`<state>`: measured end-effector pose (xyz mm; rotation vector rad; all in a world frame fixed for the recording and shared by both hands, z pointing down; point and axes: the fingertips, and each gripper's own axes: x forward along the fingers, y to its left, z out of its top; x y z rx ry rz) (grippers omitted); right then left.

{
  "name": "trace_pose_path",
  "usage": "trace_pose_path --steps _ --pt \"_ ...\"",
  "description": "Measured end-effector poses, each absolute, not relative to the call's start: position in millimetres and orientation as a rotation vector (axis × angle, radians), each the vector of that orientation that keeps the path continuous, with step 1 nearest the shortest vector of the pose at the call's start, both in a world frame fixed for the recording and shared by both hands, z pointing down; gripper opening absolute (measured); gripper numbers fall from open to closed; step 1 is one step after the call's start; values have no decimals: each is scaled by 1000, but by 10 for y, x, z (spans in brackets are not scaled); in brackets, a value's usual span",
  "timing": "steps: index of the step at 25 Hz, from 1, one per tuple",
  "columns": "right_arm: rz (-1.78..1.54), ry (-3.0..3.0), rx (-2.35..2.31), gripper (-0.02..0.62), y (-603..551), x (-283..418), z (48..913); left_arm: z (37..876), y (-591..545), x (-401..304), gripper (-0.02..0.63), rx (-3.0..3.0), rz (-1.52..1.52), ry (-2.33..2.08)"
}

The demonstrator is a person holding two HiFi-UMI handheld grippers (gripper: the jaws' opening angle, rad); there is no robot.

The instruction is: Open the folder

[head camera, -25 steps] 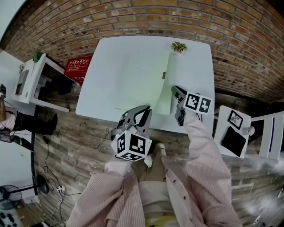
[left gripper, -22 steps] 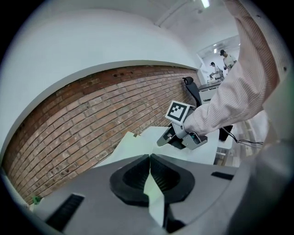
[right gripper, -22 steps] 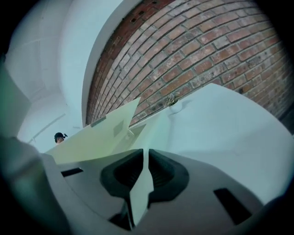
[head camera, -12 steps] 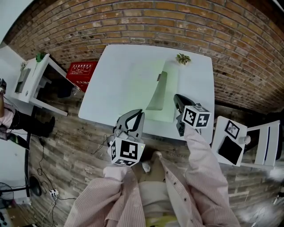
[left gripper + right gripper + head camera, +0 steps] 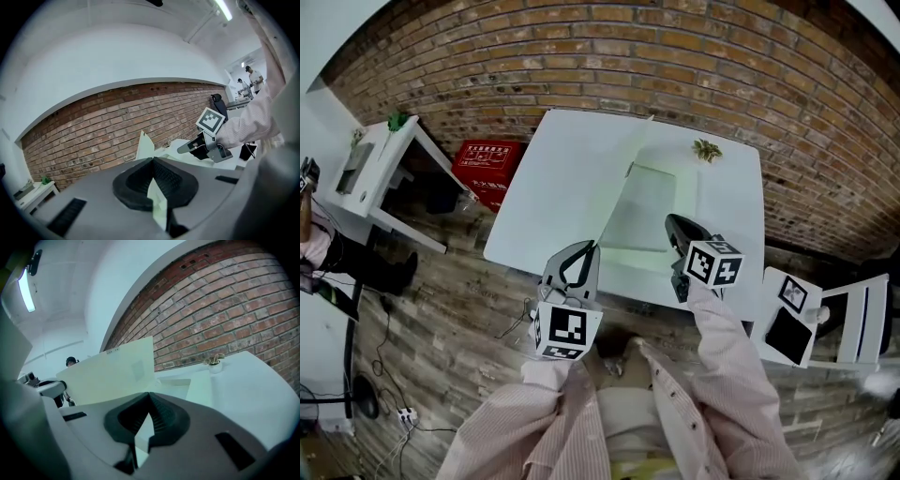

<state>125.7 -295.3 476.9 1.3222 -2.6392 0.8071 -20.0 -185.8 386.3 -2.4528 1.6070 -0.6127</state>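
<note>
A pale green folder (image 5: 652,202) lies on the white table (image 5: 562,169). Its cover (image 5: 623,183) stands up almost on edge along the left side. My left gripper (image 5: 587,249) is at the cover's near corner, shut on a thin pale green edge (image 5: 157,199). My right gripper (image 5: 671,223) sits at the folder's near right edge, with a pale sheet (image 5: 143,430) pinched between its closed pads. In the right gripper view the raised cover (image 5: 110,373) fills the left. The left gripper view shows the cover (image 5: 145,146) upright and the right gripper (image 5: 183,149) beyond it.
A small potted plant (image 5: 706,148) stands at the table's far right. A red crate (image 5: 491,161) and a white side table (image 5: 373,167) are on the left, and white furniture (image 5: 795,314) is on the right. A brick wall (image 5: 675,56) is behind the table.
Both grippers have risen and drawn apart a little. The folder's cover has swung up from half-raised to nearly upright. Both grips have stayed closed.
</note>
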Motion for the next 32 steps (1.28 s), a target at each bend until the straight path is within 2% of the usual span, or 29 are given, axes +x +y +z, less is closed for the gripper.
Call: trace_pose_path --steps 10,32 --pt "704 -2731 1314 5 -2841 611 4523 3831 -1935 -815 -5 -2529 -465 1675" --pt "649 -2774 1358 5 -2808 -583 4408 4106 -2115 -1843 2 -2667 -418 1693"
